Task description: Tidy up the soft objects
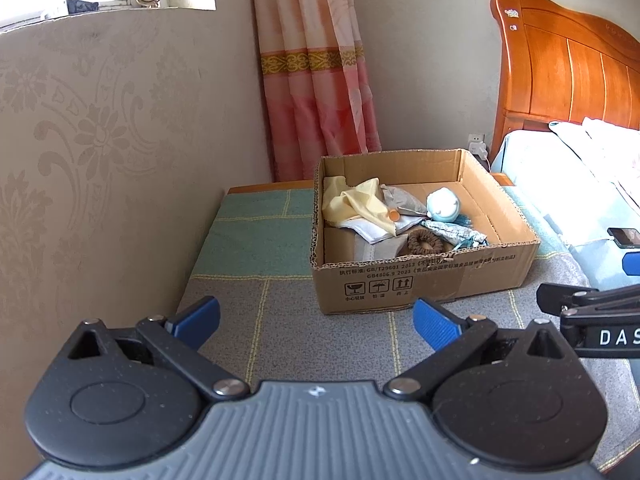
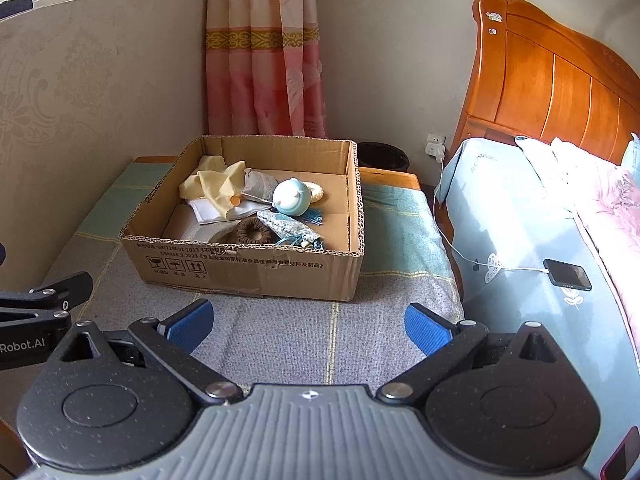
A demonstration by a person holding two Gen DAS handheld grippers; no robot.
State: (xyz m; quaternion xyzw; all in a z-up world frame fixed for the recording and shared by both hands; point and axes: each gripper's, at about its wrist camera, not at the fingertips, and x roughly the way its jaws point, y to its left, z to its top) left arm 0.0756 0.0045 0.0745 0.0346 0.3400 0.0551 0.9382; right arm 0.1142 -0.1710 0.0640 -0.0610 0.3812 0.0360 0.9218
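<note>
An open cardboard box [image 1: 424, 280] [image 2: 248, 270] stands on a checked grey-green mat. Inside lie a yellow cloth [image 1: 352, 204] [image 2: 216, 186], a pale blue round plush [image 1: 442, 205] [image 2: 292, 196], a brown scrunchie [image 1: 425, 242] [image 2: 253, 230], a grey pouch [image 1: 402, 200] [image 2: 258, 185], a patterned blue pouch [image 1: 452, 233] [image 2: 286, 229] and white cloth [image 1: 372, 230]. My left gripper [image 1: 316, 326] is open and empty, a short way in front of the box. My right gripper [image 2: 308, 322] is open and empty, also in front of the box.
A patterned wall [image 1: 80, 160] runs along the left. A pink curtain [image 2: 260, 60] hangs behind the box. A bed with a wooden headboard [image 2: 560, 88] is on the right, with a phone [image 2: 568, 274] on a charging cable. A dark bin [image 2: 382, 156] stands behind the box.
</note>
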